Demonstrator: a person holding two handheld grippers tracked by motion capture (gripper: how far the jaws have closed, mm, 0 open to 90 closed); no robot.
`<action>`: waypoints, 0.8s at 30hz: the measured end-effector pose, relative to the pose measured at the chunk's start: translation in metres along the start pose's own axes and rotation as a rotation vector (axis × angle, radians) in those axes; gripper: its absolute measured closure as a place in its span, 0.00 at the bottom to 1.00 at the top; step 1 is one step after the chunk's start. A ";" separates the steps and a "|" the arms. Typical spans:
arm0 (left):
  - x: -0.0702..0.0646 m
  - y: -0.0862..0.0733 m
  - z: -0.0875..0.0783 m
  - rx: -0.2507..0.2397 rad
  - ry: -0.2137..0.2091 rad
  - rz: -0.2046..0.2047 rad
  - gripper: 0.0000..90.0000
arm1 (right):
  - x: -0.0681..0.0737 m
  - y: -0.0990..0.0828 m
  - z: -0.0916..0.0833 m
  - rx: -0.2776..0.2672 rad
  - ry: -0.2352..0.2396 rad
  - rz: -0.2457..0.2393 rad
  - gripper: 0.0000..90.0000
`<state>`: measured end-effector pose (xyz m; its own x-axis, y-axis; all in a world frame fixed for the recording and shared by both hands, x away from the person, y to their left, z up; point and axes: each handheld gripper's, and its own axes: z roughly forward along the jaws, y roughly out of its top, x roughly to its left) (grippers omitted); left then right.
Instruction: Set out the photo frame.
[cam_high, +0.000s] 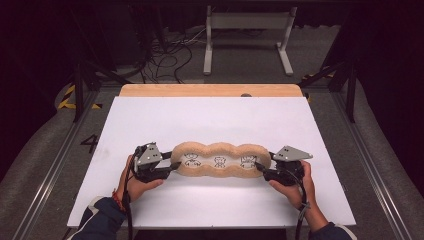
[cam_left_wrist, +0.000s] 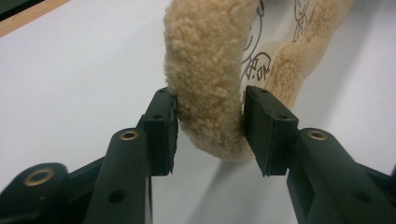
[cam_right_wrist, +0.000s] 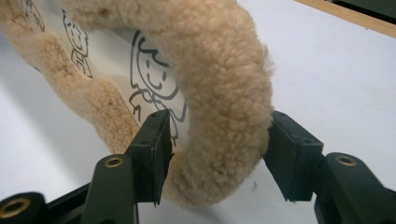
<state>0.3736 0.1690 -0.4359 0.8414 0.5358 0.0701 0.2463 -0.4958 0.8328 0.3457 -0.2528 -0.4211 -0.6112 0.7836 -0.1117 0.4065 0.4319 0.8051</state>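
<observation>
On the white table top (cam_high: 210, 120), near its front edge: one long plush cushion (cam_high: 220, 160), tan fleece rim, white centre panel printed with cartoon figures, lying crosswise. Left gripper (cam_high: 175, 166) at its left end, jaws astride the fleece rim, pads (cam_left_wrist: 161, 126) touching the pile. Right gripper (cam_high: 260, 167) at its right end, jaws likewise astride the rim, pads (cam_right_wrist: 156, 140) resting against it

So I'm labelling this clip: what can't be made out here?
- High view: the drawings on the fluffy mat are too small to read.
- Left gripper view: the left tool covers the mat's rim; contact is uncertain.
- Right gripper view: the picture's edge crops the mat.
</observation>
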 end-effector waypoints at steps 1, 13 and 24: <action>0.000 0.000 -0.002 -0.002 0.000 0.001 0.60 | 0.000 0.000 0.000 0.003 -0.005 -0.003 0.49; -0.001 -0.003 -0.009 0.008 0.021 0.014 0.48 | -0.001 0.000 -0.006 -0.009 -0.007 -0.007 0.42; -0.001 -0.007 -0.010 0.041 0.052 0.009 0.28 | -0.003 -0.001 -0.011 -0.010 -0.011 -0.005 0.24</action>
<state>0.3664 0.1792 -0.4360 0.8179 0.5654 0.1065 0.2595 -0.5277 0.8088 0.3398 -0.2606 -0.4150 -0.6056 0.7864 -0.1217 0.3971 0.4311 0.8102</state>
